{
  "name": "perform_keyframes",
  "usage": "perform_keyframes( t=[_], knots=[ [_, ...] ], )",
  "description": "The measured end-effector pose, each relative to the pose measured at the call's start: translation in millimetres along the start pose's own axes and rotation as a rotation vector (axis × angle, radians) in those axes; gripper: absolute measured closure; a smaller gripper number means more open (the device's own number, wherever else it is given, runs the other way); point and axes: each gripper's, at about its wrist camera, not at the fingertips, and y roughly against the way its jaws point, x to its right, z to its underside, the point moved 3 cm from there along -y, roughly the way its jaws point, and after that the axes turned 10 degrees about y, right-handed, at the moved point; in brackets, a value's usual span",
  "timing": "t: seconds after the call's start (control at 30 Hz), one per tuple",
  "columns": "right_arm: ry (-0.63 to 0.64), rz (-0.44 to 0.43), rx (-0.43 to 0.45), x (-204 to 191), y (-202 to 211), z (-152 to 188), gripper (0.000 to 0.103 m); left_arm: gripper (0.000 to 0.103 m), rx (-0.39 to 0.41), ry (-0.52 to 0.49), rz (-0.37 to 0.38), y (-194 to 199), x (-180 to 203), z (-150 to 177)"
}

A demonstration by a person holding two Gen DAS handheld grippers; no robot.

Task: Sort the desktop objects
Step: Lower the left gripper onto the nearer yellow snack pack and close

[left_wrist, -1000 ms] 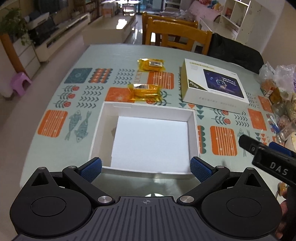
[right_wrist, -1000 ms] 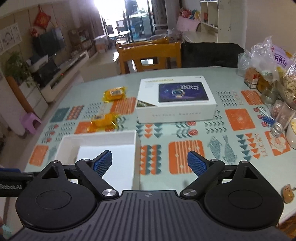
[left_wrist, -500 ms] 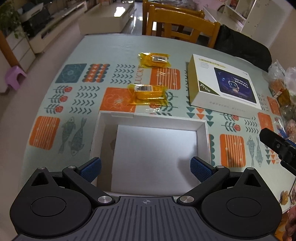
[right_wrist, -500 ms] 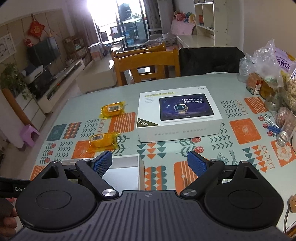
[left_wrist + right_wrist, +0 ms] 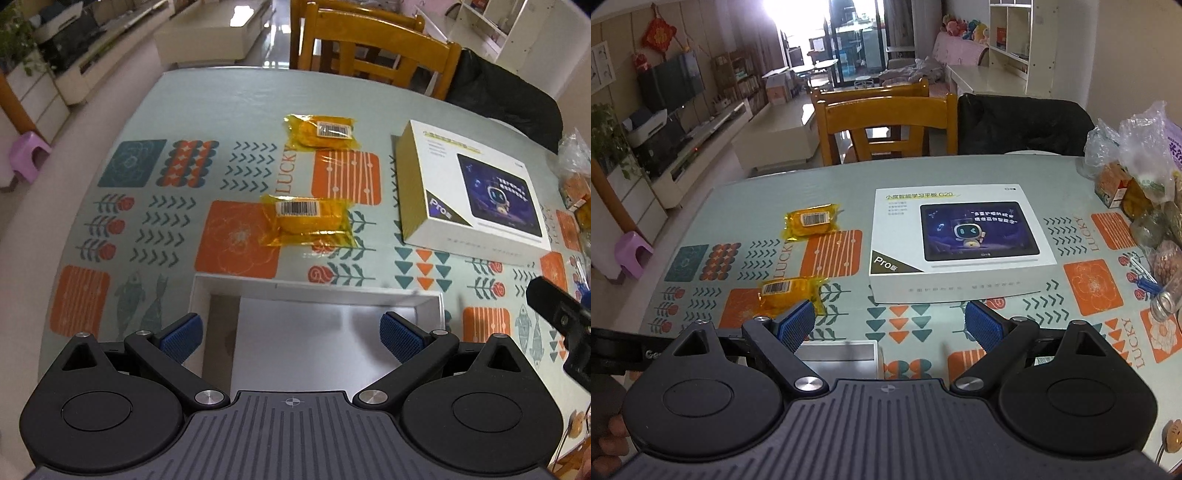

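Two yellow-wrapped packets with barcode labels lie on the patterned tablecloth: the near packet [image 5: 308,219] [image 5: 788,293] and the far packet [image 5: 321,131] [image 5: 811,221]. An open white box [image 5: 317,291] [image 5: 846,349] sits near the table's front edge. My left gripper [image 5: 291,334] hovers open above the white box, nothing between its blue pads. My right gripper [image 5: 890,326] is open too, above the table between the white box and a tablet carton [image 5: 956,240] [image 5: 472,195]. The near packet lies just beyond the right gripper's left pad.
Bags of snacks and jars [image 5: 1145,192] crowd the table's right edge. Two wooden chairs [image 5: 882,122] and a black-draped chair [image 5: 1019,122] stand at the far side. A small round wooden piece [image 5: 1172,437] lies at the front right. The right gripper's body [image 5: 557,317] shows in the left wrist view.
Both grippers have risen and moved forward over the table. The white box has slid down under them in both views, and the packets and carton look nearer. Both stayed open.
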Motion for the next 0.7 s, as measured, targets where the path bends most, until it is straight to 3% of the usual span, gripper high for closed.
perform_keyframes(
  t=[0.7],
  knots=[
    [0.085,-0.001,0.026,-15.7,-55.9,-49.8,0.000,0.000,0.021,0.008,-0.025,-39.7,21.9,-57.9]
  ],
)
